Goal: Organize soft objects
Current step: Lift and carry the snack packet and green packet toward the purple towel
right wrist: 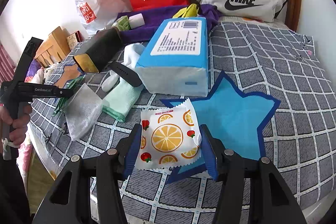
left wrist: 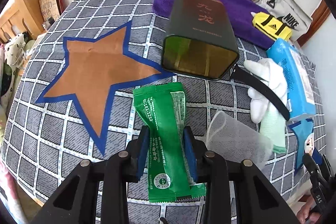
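Left wrist: left gripper (left wrist: 167, 152) pinches the green packet (left wrist: 166, 140) over the checked cloth (left wrist: 52, 119) beside the brown star (left wrist: 92, 75); right wrist: right gripper (right wrist: 170, 148) clamps the citrus-print packet (right wrist: 169, 138) at the blue star (right wrist: 235, 125).

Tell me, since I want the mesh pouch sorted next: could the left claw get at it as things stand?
Probably not yet: the left claw is pinching the green packet. The mesh pouch lies uncovered just beside it, so the path looks free.
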Tool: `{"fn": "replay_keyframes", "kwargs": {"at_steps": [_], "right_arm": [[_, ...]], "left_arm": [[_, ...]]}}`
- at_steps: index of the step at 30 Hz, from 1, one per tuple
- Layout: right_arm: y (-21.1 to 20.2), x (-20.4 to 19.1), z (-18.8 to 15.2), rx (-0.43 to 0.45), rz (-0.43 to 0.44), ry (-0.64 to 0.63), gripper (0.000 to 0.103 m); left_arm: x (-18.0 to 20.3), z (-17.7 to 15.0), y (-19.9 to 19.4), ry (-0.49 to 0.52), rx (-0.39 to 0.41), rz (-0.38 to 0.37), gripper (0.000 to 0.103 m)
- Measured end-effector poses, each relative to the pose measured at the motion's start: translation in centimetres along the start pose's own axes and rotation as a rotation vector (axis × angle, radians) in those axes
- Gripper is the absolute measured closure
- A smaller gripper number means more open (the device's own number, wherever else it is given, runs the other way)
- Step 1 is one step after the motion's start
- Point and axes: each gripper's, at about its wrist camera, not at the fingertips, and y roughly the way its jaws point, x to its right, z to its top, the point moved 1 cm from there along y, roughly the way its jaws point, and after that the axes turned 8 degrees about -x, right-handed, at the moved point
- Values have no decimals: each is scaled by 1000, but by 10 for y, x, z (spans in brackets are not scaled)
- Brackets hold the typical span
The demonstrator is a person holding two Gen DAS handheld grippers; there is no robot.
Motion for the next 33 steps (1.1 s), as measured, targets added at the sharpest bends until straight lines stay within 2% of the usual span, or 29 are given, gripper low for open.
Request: {"fn": "replay_keyframes", "kwargs": {"at_steps": [4,15,25,33], "right_arm": [[-8,-3,4,8,-4,-2,49],[-34,-11,26,57,18,-14,49],[-52,-20,89,125,9,-29,49],[-48,-24,146,154,11,-36,49]], "left_arm": [[-10,-6,-13,-5,11,-42,72],[-13,-4,-54,-4,85,-95,72],[-1,27,-79,18,138,-134,72],[11,66,-92,34,168,-153,72]]}}
